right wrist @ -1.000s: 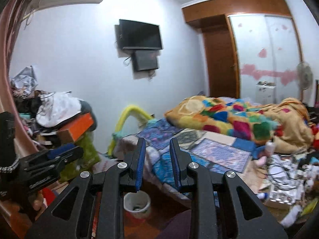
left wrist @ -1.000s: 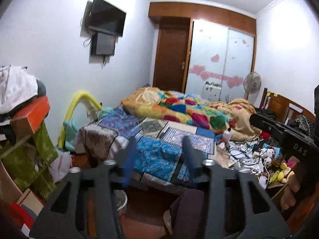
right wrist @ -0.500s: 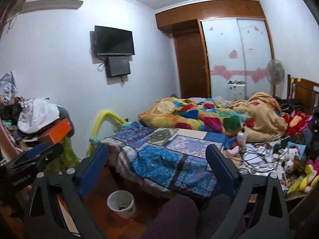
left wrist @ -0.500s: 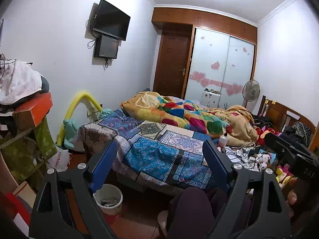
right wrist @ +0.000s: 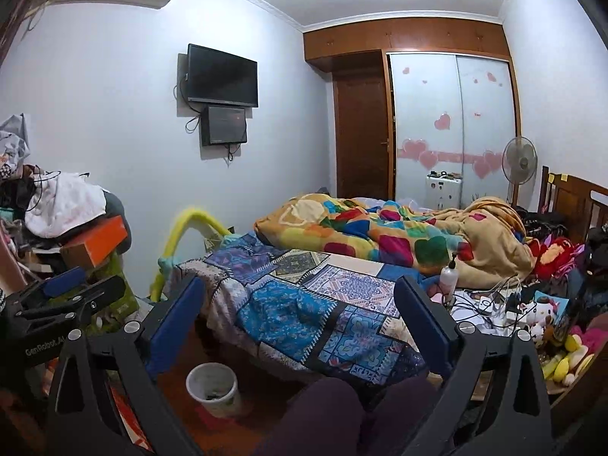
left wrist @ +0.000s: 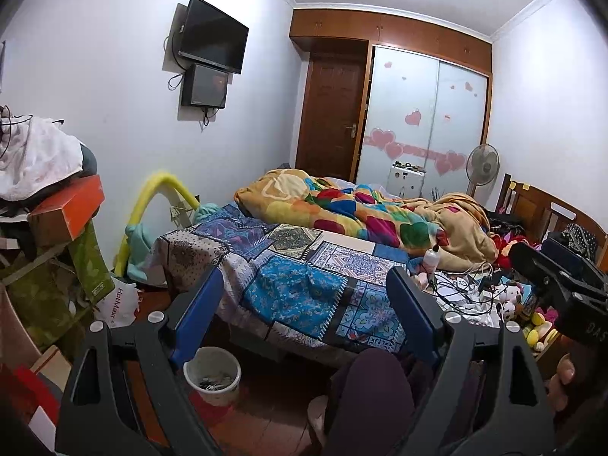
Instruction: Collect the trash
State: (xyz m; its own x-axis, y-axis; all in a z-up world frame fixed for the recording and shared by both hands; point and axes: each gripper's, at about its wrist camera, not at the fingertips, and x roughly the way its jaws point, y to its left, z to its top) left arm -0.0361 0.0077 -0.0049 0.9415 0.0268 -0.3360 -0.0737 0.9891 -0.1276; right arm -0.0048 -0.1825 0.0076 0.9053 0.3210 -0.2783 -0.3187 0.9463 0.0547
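A small white waste bin (left wrist: 212, 374) with scraps inside stands on the red-brown floor at the foot of the bed; it also shows in the right wrist view (right wrist: 214, 383). My left gripper (left wrist: 304, 300) is open wide and empty, held in the air facing the bed. My right gripper (right wrist: 298, 307) is also open wide and empty. Each gripper shows at the edge of the other's view. Clutter of cables, papers and toys (right wrist: 505, 311) lies on the bed's right side beside a white pump bottle (right wrist: 448, 275).
A bed with a patchwork cover (left wrist: 304, 288) and a colourful quilt (left wrist: 361, 212) fills the middle. Piled boxes and clothes (left wrist: 57, 205) stand at left. A yellow foam tube (left wrist: 152, 205), a fan (left wrist: 482, 163) and wardrobe doors are behind. A person's knee (left wrist: 368, 387) is below.
Both grippers have opened from nearly shut to wide open. Both views have tilted and pulled back slightly, bringing the waste bin fully into sight.
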